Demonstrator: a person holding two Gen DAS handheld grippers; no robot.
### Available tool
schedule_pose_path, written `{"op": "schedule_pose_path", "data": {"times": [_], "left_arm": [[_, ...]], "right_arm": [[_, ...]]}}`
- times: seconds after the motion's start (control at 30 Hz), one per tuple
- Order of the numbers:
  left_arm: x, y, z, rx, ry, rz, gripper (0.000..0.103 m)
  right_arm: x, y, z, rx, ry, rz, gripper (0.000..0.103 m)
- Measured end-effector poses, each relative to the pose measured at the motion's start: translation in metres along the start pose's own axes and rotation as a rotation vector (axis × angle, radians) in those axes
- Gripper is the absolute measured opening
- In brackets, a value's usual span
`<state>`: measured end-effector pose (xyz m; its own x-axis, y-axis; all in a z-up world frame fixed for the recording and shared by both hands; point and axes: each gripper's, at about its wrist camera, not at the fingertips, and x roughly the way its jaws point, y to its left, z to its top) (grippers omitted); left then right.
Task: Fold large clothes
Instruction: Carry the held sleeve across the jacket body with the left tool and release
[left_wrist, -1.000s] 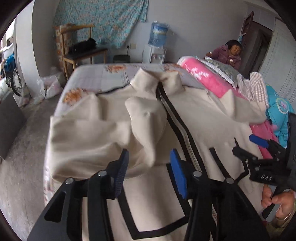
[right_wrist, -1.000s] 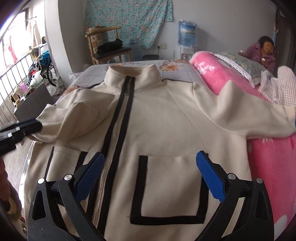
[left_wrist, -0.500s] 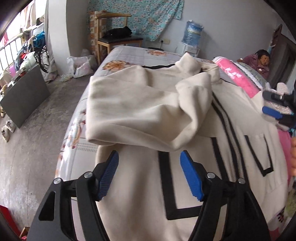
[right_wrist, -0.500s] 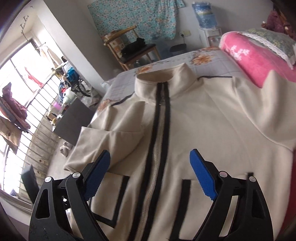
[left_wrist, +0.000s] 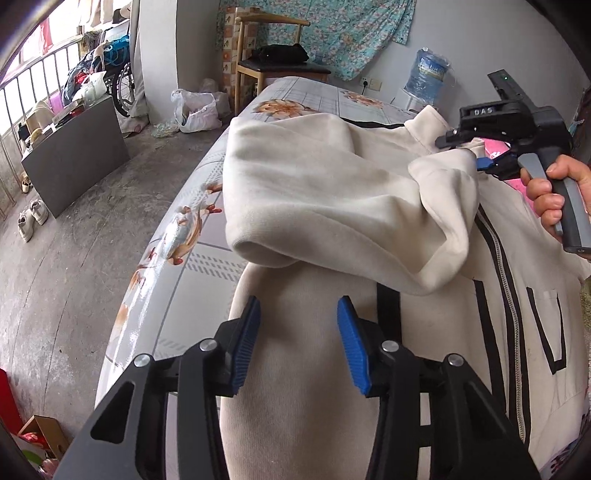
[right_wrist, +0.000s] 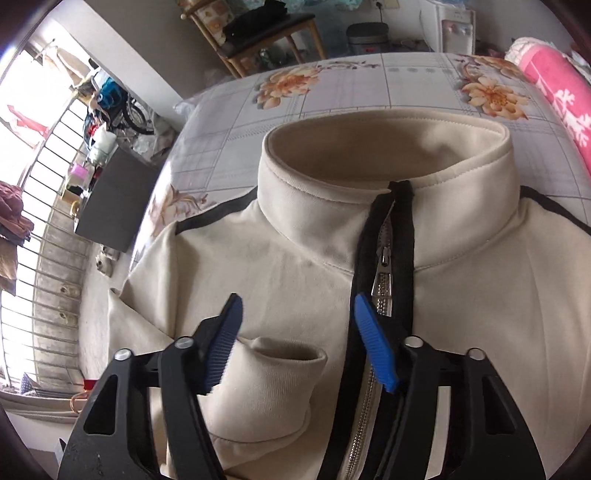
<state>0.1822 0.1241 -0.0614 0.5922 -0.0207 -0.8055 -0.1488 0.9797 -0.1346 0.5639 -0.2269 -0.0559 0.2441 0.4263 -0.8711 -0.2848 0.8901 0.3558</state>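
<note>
With the sleeve (left_wrist: 332, 199) now folded across the jacket (right_wrist: 280, 266), both grippers' fingers (right_wrist: 375, 350) are being narrowed, nothing gripped.

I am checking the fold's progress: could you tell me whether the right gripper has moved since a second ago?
Yes. The right gripper has travelled up the jacket toward its collar, from the pocket to the folded sleeve cuff.

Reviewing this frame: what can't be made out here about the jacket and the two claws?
- Jacket hem and right sleeve: cut off by the edges in both views.
- Left pocket: left wrist view, mostly covered by the folded sleeve and the left claw.
- Right claw, closing: in the left wrist view the sleeve hides its tips; in its own view the cuff lies between the pads, contact unclear.
- Zipper below the chest: right wrist view, behind the right claw.
</note>
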Motion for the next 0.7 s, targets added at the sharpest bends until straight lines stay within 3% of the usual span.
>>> {"op": "schedule_pose_path", "data": {"times": [0.03, 0.1, 0.27, 0.37, 0.47, 0.57, 0.63, 0.7], "left_arm": [[0.0, 0.001, 0.001, -0.005, 0.0, -0.005, 0.042], [0.0, 0.003, 0.0, -0.014, -0.002, -0.015, 0.042], [0.0, 0.008, 0.003, -0.036, 0.004, -0.046, 0.042], [0.0, 0.009, 0.003, -0.04, 0.006, -0.056, 0.042], [0.0, 0.01, 0.004, -0.041, 0.007, -0.055, 0.042], [0.0, 0.009, 0.003, -0.04, 0.01, -0.047, 0.042], [0.0, 0.009, 0.004, -0.038, 0.015, -0.044, 0.042], [0.0, 0.008, 0.005, -0.035, 0.022, -0.041, 0.042]], "right_arm": [[0.003, 0.0, -0.002, -0.01, 0.03, 0.02, 0.021], [-0.009, 0.003, -0.013, -0.049, 0.029, 0.074, 0.013], [-0.075, 0.005, -0.074, -0.212, -0.04, 0.157, 0.01], [-0.107, -0.002, -0.127, -0.316, -0.078, 0.137, 0.01], [-0.12, -0.016, -0.18, -0.378, -0.081, 0.047, 0.018], [-0.121, -0.041, -0.211, -0.316, -0.047, -0.04, 0.032], [-0.131, -0.056, -0.222, -0.228, -0.059, -0.029, 0.036], [-0.145, -0.06, -0.221, -0.153, -0.119, 0.011, 0.047]]}}
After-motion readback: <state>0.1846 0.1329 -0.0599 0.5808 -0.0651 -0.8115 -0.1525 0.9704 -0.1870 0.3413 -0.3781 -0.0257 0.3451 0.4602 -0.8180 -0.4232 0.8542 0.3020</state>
